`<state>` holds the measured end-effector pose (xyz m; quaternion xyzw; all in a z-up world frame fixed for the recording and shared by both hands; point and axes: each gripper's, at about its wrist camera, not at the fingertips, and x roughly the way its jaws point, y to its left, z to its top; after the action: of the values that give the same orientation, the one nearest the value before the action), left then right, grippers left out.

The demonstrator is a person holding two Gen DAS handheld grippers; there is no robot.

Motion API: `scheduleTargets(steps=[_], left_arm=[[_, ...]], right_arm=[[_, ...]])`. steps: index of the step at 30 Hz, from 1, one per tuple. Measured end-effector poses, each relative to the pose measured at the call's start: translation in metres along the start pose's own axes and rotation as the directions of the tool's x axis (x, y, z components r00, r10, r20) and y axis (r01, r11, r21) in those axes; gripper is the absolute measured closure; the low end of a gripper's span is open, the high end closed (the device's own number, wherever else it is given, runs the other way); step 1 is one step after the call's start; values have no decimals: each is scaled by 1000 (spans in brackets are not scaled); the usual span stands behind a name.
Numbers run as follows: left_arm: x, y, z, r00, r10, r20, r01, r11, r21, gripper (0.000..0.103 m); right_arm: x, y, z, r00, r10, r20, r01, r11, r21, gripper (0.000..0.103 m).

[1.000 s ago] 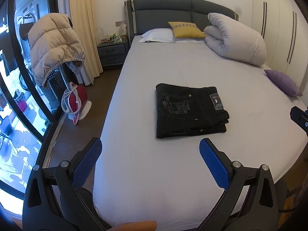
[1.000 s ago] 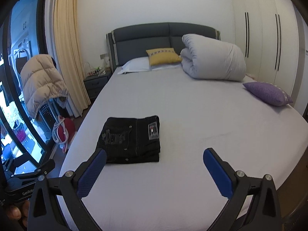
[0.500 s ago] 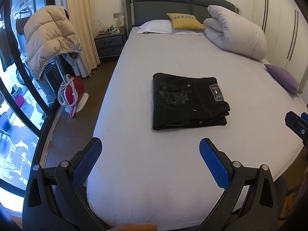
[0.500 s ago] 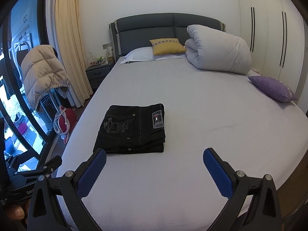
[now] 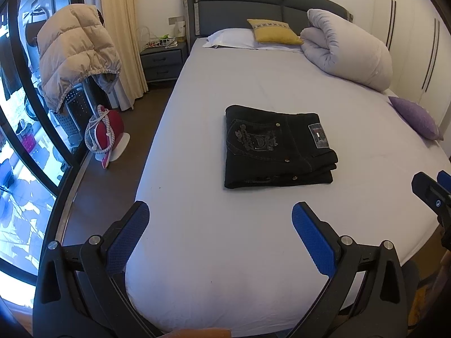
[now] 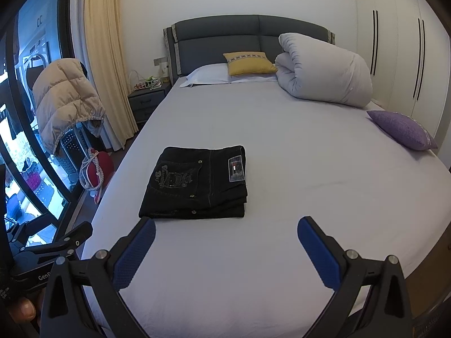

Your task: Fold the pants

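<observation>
Black pants [image 5: 276, 148] lie folded into a compact rectangle on the white bed [image 5: 253, 225], back pocket and label up. They also show in the right wrist view [image 6: 197, 184]. My left gripper [image 5: 220, 214] is open and empty, held above the foot of the bed, short of the pants. My right gripper [image 6: 225, 231] is open and empty, just in front of the pants' near edge and to their right. Part of the right gripper [image 5: 431, 194] shows at the right edge of the left wrist view.
A rolled white duvet [image 6: 324, 70], a yellow cushion [image 6: 248, 63] and a white pillow [image 6: 208, 74] lie at the head of the bed. A purple cushion [image 6: 403, 129] lies at the right edge. A puffer jacket [image 5: 73, 53], a nightstand [image 5: 162, 62] and a red iron [image 5: 105, 132] stand left of the bed.
Both grippers have shifted a little, so the pants sit slightly differently in each view. The pants have not moved. Both grippers stay open and empty.
</observation>
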<state>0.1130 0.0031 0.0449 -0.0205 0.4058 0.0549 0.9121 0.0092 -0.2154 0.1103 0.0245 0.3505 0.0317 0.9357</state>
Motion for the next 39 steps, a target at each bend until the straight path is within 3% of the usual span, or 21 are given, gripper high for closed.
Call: scheduleTargets(steps=[39], left_arm=[[4, -3, -1, 1000, -5, -14, 5, 1000, 7, 0]], right_arm=[[3, -2, -10, 1000, -4, -12, 4, 1000, 5, 0]])
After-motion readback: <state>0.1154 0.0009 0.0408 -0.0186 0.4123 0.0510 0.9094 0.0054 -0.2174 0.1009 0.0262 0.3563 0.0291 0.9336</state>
